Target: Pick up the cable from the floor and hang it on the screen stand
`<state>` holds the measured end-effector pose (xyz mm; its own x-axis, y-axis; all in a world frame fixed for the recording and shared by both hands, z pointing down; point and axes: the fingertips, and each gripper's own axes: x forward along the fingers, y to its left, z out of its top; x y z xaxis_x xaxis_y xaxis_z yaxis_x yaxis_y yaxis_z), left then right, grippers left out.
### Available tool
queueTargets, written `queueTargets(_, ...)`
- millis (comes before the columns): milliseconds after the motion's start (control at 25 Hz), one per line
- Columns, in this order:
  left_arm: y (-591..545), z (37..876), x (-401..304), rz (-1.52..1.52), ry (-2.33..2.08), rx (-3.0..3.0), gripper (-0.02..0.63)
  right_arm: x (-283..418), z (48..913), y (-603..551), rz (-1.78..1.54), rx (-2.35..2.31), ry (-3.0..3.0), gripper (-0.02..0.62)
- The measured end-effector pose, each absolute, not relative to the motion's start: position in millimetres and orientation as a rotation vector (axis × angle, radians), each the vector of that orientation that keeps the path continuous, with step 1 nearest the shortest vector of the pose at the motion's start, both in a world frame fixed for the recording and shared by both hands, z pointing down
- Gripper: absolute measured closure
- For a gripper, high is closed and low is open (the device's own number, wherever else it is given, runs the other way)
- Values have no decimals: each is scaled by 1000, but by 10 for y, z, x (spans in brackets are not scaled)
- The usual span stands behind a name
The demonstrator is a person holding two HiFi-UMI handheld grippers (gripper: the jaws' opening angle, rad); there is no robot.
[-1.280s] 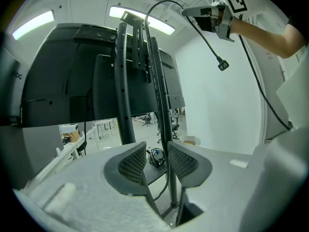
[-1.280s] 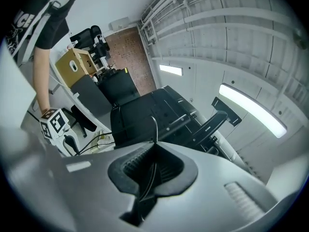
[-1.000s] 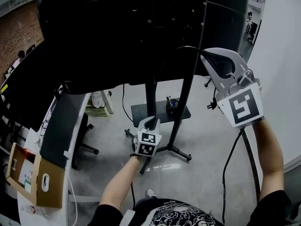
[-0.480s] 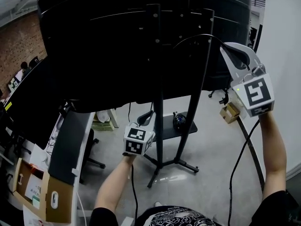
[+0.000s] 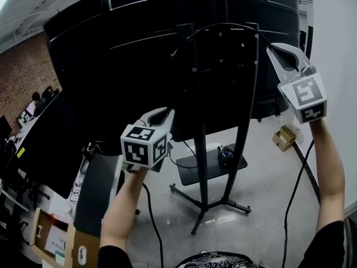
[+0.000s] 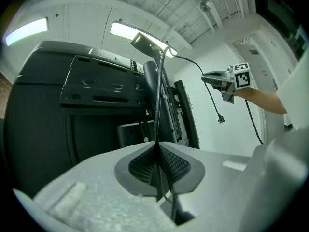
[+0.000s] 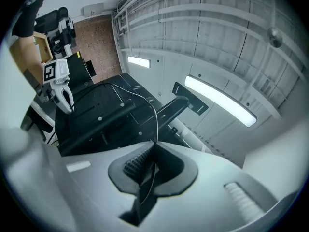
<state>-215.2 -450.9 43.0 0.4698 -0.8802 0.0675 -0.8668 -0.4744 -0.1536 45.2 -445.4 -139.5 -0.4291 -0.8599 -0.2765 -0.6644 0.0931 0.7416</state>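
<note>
The thin black cable (image 5: 223, 24) is arched across the upper ends of the upright, two-post black screen stand (image 5: 199, 166); contact cannot be determined.

The head view looks forward and steeply down over both raised arms, facing the rear of the screen stand (image 5: 198, 149) at close range, with the floor (image 5: 268, 172) beyond. The left gripper view rides on the left tongs (image 5: 166, 113), faces level along them, very near the stand, and takes in the right tongs (image 5: 274, 50) at upper right. The right gripper view tilts up across the stand top toward the ceiling (image 7: 217, 42), with the left tongs at its left. All three views share the stand and the cable (image 5: 223, 24).
</note>
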Motion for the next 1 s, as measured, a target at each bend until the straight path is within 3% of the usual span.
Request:
queueTargets(400,-4968,-341,-2071,-345,1616,-2634,591,619,-1724,-4928,-1238,1565,-2094,578)
queueTargets(1000,-5287,-498,-2197,-717,2017,-2692,591,841,-1894,-5584,-1236,1428,-2173,578)
